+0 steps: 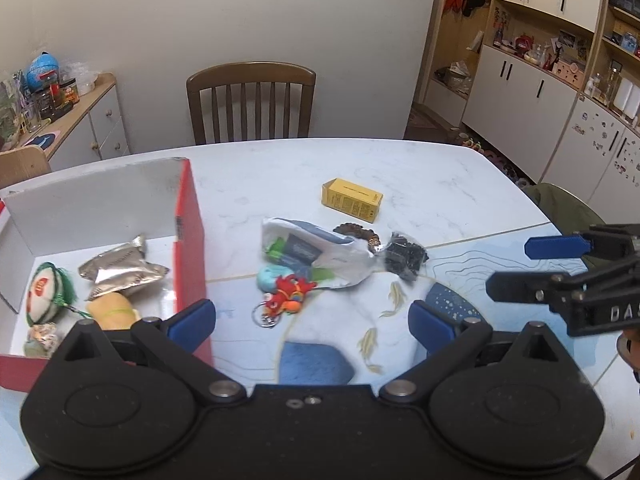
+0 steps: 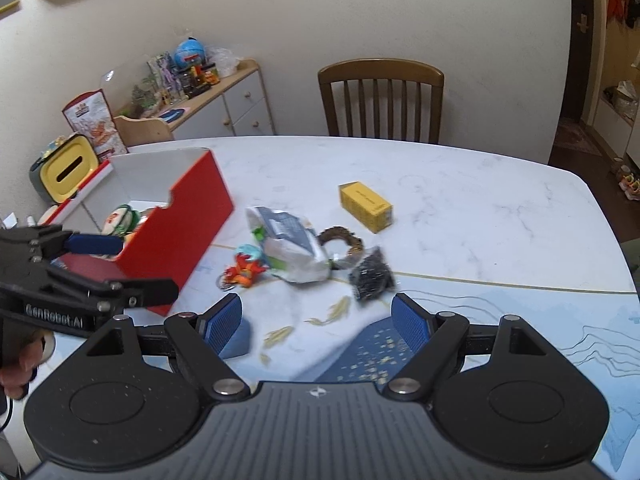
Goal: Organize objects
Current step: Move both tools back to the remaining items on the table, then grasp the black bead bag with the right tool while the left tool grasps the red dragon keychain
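A red box (image 1: 190, 240) (image 2: 188, 220) with white inner walls stands at the table's left and holds silver foil packets (image 1: 120, 272), a small ball (image 1: 44, 292) and a yellow item (image 1: 112, 310). Loose on the table lie a white plastic bag (image 1: 316, 252) (image 2: 292, 248), a red plush keychain (image 1: 288, 294) (image 2: 244, 270), a light-blue item (image 1: 268, 278), a yellow carton (image 1: 352, 199) (image 2: 366, 206), a brown bead ring (image 1: 356, 232) (image 2: 340, 240) and a black packet (image 1: 404, 258) (image 2: 372, 274). My left gripper (image 1: 312, 320) (image 2: 134, 266) is open and empty beside the box. My right gripper (image 2: 318, 320) (image 1: 516, 268) is open and empty near the black packet.
A wooden chair (image 1: 252, 100) (image 2: 382, 100) stands behind the marble table (image 1: 460, 184) (image 2: 480, 208). A sideboard (image 1: 80, 120) with jars is at the left wall, and cupboards (image 1: 540, 80) line the right. A yellow-lidded bin (image 2: 70, 168) sits beyond the box.
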Motion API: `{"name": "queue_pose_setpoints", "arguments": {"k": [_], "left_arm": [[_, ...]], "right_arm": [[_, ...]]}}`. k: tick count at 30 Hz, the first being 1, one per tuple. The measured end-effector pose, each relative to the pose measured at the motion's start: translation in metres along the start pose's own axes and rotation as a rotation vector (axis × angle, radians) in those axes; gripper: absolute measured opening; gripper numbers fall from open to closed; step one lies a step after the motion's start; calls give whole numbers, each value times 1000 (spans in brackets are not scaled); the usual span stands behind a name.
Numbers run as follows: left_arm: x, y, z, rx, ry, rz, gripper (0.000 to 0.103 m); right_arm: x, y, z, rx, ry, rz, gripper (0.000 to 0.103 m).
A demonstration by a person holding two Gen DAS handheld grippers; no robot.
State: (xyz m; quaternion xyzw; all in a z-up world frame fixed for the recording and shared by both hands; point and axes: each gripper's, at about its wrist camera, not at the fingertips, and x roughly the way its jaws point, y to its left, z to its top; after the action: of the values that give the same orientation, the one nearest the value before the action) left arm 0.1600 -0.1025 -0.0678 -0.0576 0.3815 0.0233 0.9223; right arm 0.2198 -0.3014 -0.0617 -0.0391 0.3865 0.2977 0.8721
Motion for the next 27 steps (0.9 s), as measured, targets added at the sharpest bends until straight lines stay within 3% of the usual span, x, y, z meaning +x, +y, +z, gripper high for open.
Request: {"name": "queue_pose_setpoints", "arguments": {"k": [15, 27], "left_arm": [[68, -24, -11, -39, 17, 112, 102], [106, -19, -14, -67, 49, 169, 91]], "right_arm": [[71, -43, 10, -13, 92, -10, 82], [119, -51, 15, -47, 152, 16, 82]]}}
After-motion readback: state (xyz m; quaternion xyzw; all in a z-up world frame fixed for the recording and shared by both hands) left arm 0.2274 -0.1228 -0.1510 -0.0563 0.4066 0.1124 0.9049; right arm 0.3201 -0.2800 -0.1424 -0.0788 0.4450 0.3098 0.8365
